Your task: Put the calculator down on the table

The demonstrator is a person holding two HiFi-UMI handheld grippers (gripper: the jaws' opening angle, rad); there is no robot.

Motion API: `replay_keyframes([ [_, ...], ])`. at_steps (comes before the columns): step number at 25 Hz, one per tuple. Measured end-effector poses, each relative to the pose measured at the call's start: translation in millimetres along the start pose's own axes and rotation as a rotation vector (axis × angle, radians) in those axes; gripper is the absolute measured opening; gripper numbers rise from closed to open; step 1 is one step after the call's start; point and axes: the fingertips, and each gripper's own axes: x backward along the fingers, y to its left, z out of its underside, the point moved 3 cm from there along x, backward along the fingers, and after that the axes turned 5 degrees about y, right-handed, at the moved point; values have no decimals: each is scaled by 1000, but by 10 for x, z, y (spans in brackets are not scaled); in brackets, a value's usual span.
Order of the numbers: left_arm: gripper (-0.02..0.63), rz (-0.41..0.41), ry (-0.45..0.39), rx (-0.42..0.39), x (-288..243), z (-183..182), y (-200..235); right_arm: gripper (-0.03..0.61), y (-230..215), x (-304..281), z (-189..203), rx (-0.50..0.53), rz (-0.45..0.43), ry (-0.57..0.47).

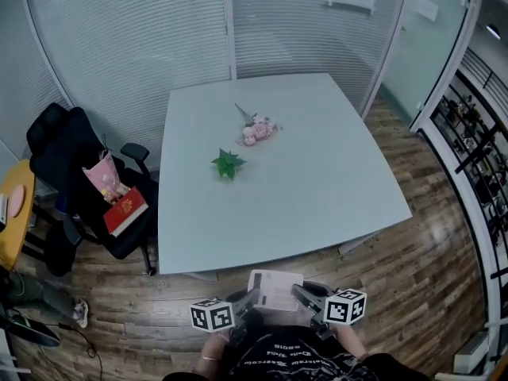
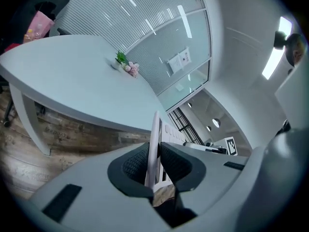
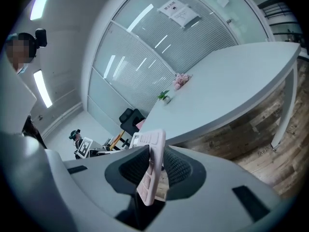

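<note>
Not yet set down: calculator (image 1: 275, 289) held in the air short of the bench (image 1: 341, 197), left gripper (image 1: 254, 298) and right gripper (image 1: 299, 291) jaws each clamped narrow on one side of it. Head view only: gap to bench edge, pink flowers (image 1: 259, 129) on top; gripper views only: jaws biting the thin casing edge-on.

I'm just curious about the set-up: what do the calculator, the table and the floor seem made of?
The calculator is probably hard plastic: pale, matte, with moulded raised keys. The table has a smooth pale grey top with a faint sheen; laminate or painted board, unclear which. The floor shows brown planks with grain and seams, slightly shiny: wood or wood-look laminate.
</note>
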Motion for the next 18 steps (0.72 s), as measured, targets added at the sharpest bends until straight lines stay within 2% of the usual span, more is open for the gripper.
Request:
replay_keyframes([
  [10,78,-3,51,-68,147,-588,448,101,100,-622,-269,-20,42,-27],
  [18,78,-9,87,-94,208,-790,613,101,150,-845,-309,-65,79,-45],
])
